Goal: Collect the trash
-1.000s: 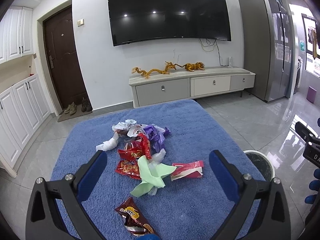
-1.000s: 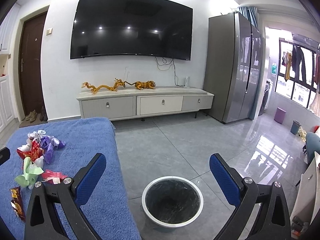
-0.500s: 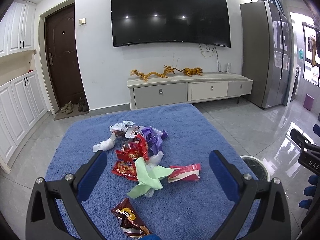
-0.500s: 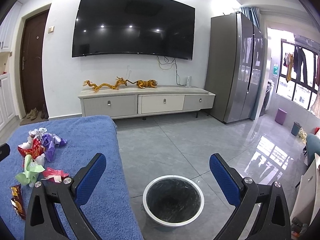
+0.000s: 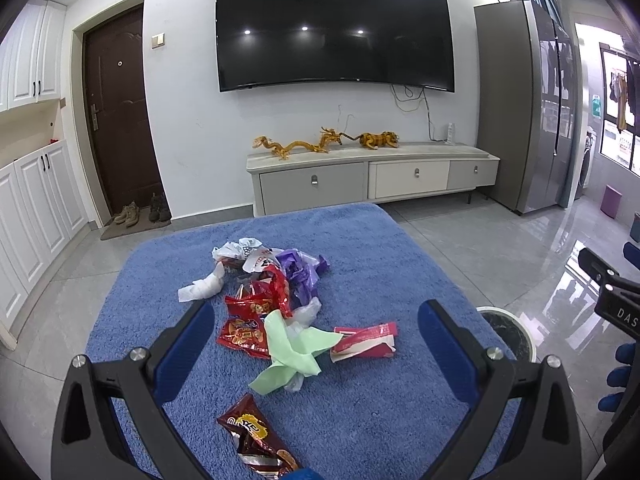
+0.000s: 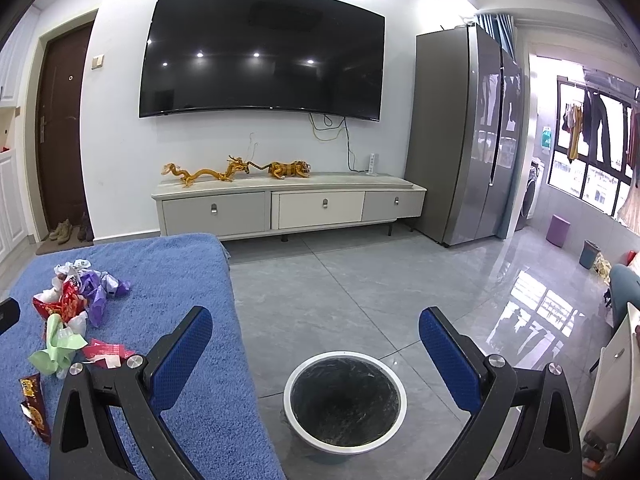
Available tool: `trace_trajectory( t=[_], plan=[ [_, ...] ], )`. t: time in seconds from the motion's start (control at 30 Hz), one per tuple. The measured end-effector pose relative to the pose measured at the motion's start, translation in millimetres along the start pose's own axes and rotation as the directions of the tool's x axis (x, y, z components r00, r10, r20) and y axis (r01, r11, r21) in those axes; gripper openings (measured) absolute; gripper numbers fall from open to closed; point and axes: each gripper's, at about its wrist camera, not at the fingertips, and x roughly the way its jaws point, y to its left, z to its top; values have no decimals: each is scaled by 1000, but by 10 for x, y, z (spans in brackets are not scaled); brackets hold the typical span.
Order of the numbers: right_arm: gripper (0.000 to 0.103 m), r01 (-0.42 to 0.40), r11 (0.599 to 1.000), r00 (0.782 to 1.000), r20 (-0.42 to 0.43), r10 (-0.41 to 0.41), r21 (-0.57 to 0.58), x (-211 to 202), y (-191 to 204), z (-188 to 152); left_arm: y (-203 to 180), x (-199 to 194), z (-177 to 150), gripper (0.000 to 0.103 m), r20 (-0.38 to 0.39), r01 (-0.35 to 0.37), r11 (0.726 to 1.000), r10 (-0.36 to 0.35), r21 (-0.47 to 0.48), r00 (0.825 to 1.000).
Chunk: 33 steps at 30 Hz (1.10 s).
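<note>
Loose pile of crumpled snack wrappers and plastic scraps point(image 5: 272, 296) sits mid-way on the fuzzy blue cloth-covered table point(image 5: 400, 264): red foil chip bags point(image 5: 256, 316), a pale green crumpled sheet point(image 5: 292, 350), a purple plastic bag point(image 5: 302, 272), white paper bits point(image 5: 204, 288), a red-and-white flat packet point(image 5: 366, 340), and a brown foil snack packet point(image 5: 256, 436) lying apart at the near edge. Left gripper point(image 5: 316, 340) hangs above the pile, blue-padded jaws spread wide, holding nothing. Right gripper point(image 6: 316, 344) is off the table over the floor, jaws equally wide and empty, looking straight down at the round white-rimmed bin with a black liner point(image 6: 344, 400), which stands on the grey tiles just beside the table's right edge. Nothing collected yet, judging by the bin's bare liner. Risks: the scraps overlap, so a pinch on the green sheet may drag neighbours and drop them on the carry; thin foil could slip from the pads; light pieces may miss the rim or fall between table and bin. Around: wall TV point(image 5: 332, 28), low grey cabinet point(image 5: 372, 176) with gold dragon figures point(image 5: 296, 146), steel fridge point(image 6: 460, 132), dark door point(image 5: 116, 120). Nothing blocks the path from pile to bin.
</note>
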Motion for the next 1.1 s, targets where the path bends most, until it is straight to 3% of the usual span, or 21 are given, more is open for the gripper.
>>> trace_trajectory(
  t=[0.33, 0.73, 1.1],
  plan=[
    [103, 5, 1000, 1000, 2, -5, 5, -20, -51, 14, -61, 6, -24, 102, -18, 40, 998, -40, 38, 999],
    [103, -13, 1000, 1000, 1, 13, -12, -13, 20, 22, 37, -39, 6, 102, 4, 81, 997, -81, -6, 997],
    [103, -108, 994, 994, 22, 108, -1, -18, 65, 3, 232, 72, -65, 102, -45, 74, 996, -76, -39, 996]
  ],
)
